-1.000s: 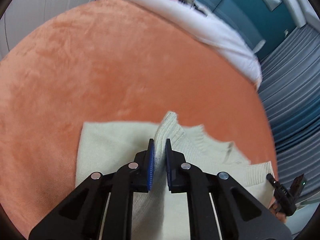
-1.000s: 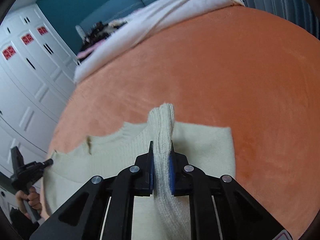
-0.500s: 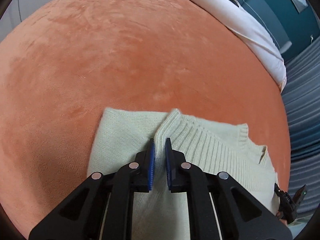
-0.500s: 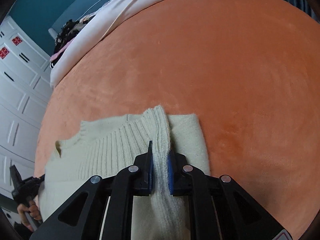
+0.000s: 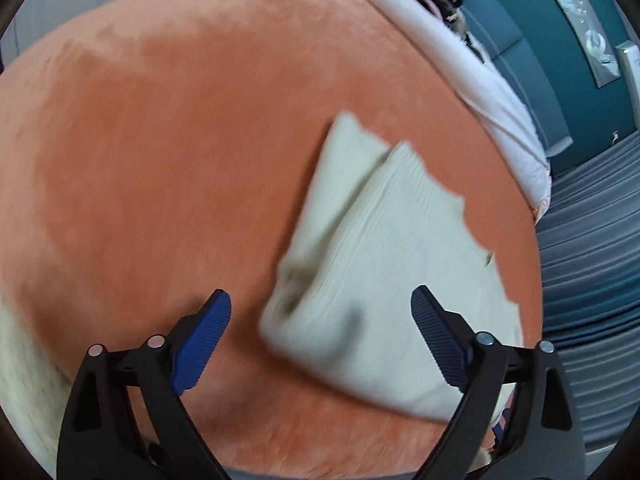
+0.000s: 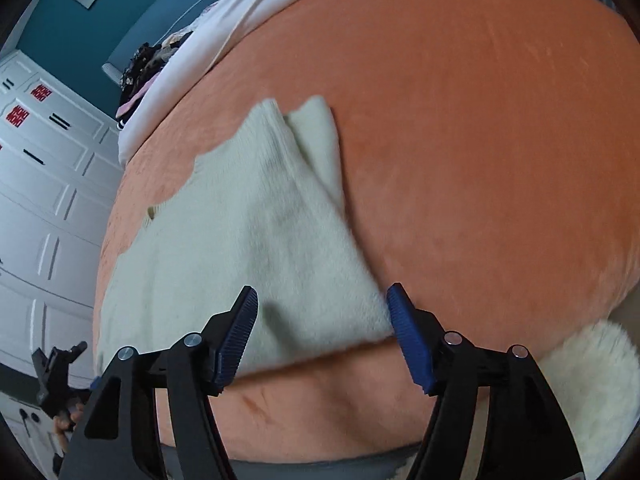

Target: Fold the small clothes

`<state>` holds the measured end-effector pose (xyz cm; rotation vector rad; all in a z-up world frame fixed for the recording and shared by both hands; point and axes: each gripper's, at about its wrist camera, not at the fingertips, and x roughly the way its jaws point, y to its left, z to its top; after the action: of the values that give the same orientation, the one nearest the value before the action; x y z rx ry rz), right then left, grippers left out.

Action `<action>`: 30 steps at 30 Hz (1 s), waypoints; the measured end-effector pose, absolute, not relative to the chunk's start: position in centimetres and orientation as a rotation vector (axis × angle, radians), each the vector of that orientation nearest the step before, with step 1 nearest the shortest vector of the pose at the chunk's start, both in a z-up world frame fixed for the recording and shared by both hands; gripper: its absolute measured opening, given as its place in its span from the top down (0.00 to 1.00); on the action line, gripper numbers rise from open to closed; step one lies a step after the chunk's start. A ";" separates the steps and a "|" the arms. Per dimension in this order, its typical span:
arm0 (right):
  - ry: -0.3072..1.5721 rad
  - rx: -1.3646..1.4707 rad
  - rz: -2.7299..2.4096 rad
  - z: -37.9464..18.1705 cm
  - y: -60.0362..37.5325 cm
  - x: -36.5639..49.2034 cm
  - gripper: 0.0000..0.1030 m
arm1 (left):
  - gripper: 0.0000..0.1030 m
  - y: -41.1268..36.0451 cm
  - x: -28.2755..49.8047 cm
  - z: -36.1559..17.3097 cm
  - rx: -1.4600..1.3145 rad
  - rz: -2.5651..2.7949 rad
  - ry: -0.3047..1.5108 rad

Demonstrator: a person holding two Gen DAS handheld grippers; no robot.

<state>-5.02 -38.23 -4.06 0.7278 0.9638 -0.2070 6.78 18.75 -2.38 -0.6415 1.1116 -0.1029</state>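
A cream knitted sweater (image 5: 384, 264) lies folded on the orange blanket (image 5: 160, 152), its ribbed part on top; it also shows in the right wrist view (image 6: 256, 240). My left gripper (image 5: 320, 320) is open and empty, held just above the sweater's near left corner. My right gripper (image 6: 322, 320) is open and empty, over the sweater's near right edge. Both views are blurred by motion.
The orange blanket (image 6: 480, 160) covers a rounded bed. A white sheet (image 5: 480, 92) and a heap of dark clothes (image 6: 148, 68) lie at the far end. A fluffy cream rug (image 6: 592, 380) is near the bed's front edge. White cupboards (image 6: 48, 200) stand left.
Both grippers have let go of the sweater's folded edge, opened wide and pulled back toward the bed's front. The sweater now lies flat in its fold.
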 end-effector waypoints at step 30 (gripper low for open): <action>0.843 0.556 -0.195 2.8 -39.5 1.0 0.32 | 0.12 16.2 12.1 5.0 -0.430 -0.181 0.952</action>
<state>1.03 -39.54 2.82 0.5565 0.8430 -0.1946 12.05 16.25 4.96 -0.4300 0.9516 -0.1807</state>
